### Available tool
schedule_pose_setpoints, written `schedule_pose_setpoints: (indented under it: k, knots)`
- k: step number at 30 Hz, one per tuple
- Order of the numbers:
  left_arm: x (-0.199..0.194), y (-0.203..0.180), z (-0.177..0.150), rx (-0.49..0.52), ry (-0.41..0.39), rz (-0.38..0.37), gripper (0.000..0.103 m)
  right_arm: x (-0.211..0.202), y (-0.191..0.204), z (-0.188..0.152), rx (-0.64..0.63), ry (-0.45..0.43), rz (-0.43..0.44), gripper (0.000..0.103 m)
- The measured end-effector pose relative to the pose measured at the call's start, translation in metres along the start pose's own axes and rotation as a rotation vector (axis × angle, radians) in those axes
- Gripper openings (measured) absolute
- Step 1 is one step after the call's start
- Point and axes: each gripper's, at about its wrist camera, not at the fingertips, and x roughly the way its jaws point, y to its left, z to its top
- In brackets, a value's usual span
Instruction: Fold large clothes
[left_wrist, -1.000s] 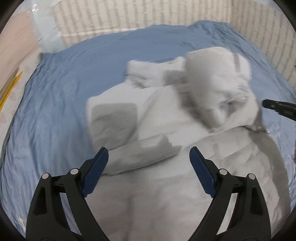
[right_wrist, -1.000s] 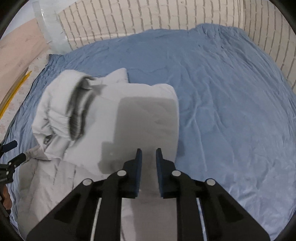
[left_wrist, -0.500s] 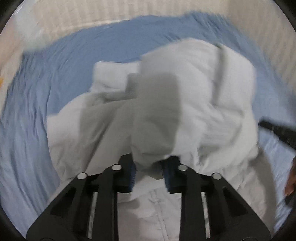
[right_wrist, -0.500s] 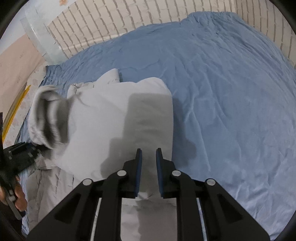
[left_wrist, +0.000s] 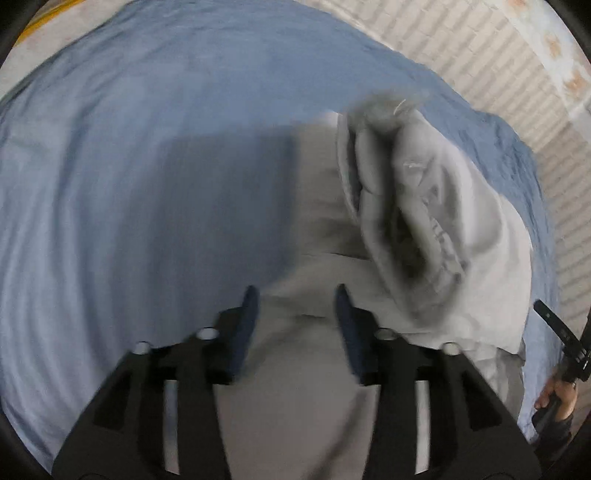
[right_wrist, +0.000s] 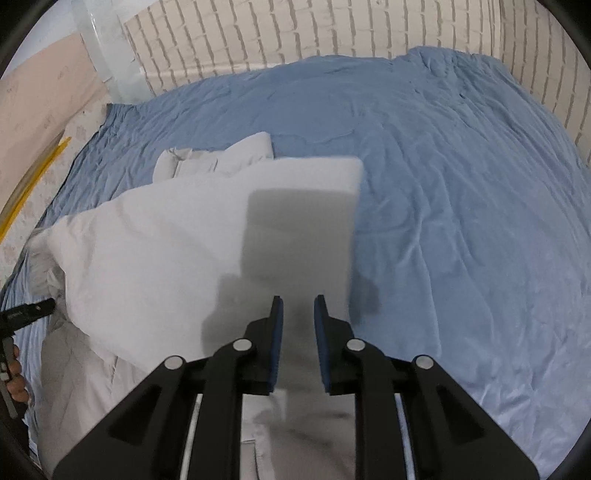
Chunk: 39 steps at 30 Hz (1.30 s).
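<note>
A large white padded garment lies partly folded on a blue bedsheet. In the left wrist view the garment bunches up at centre right, blurred by motion. My left gripper is open, its jaws apart over the garment's near edge, holding nothing. My right gripper hovers over the folded panel with a narrow gap between its jaws; white cloth shows in that gap, and I cannot tell whether it is pinched. The other gripper's black tip shows at the left edge.
A white brick-pattern wall borders the bed at the back and right. A beige board and a yellow strip lie at the left. Bare blue sheet spreads to the right of the garment.
My left gripper was shut on a raised bunch of the garment; it has let go, opened and swung left. The bunch has dropped. My right jaws have parted slightly.
</note>
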Motion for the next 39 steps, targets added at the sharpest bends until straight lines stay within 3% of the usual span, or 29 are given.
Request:
schedule_pose_setpoints:
  k: [2,5,7,12,15,17,21,22,26,27,33,35,39]
  knots:
    - [-0.015,0.020,0.004,-0.010,-0.034,0.049,0.069,-0.001,0.001,0.001,0.004,0.002,0.001,0.019]
    - [-0.030,0.030,0.014,-0.013,-0.056,0.047,0.084,-0.002,0.005,0.002,-0.006,0.006,-0.007,0.019]
    - [-0.032,0.029,0.025,0.001,-0.064,0.052,0.085,-0.003,0.008,0.003,-0.017,0.010,-0.015,0.019]
    - [-0.007,-0.015,0.053,0.059,-0.013,0.008,0.086,-0.009,0.011,0.004,-0.031,0.001,-0.028,0.032]
    - [0.013,-0.040,0.058,0.099,0.016,-0.007,0.087,-0.011,0.012,0.004,-0.037,0.001,-0.038,0.037]
    - [0.023,-0.053,0.058,0.116,0.035,-0.011,0.093,-0.012,0.010,0.004,-0.041,-0.004,-0.041,0.040]
    - [0.049,-0.075,0.056,0.160,0.083,0.003,0.096,-0.009,0.008,0.004,-0.037,0.005,-0.047,0.041]
    - [0.057,-0.077,0.054,0.160,0.090,0.016,0.094,-0.007,0.008,0.005,-0.037,0.006,-0.047,0.041]
    - [0.061,-0.077,0.042,0.179,0.057,0.074,0.060,-0.002,0.008,0.006,-0.049,0.006,-0.046,0.042]
    - [0.058,-0.078,0.038,0.200,0.039,0.099,0.057,0.000,0.009,0.006,-0.050,0.007,-0.047,0.042]
    - [0.034,-0.038,0.013,0.121,-0.013,0.104,0.053,0.014,0.018,0.001,-0.044,0.021,-0.026,0.042]
    - [0.037,-0.034,0.009,0.135,-0.013,0.108,0.054,0.016,0.024,-0.001,-0.060,0.020,-0.027,0.042]
    - [0.032,-0.040,0.027,0.114,-0.004,0.098,0.054,0.019,0.025,0.004,-0.068,0.021,-0.062,0.042]
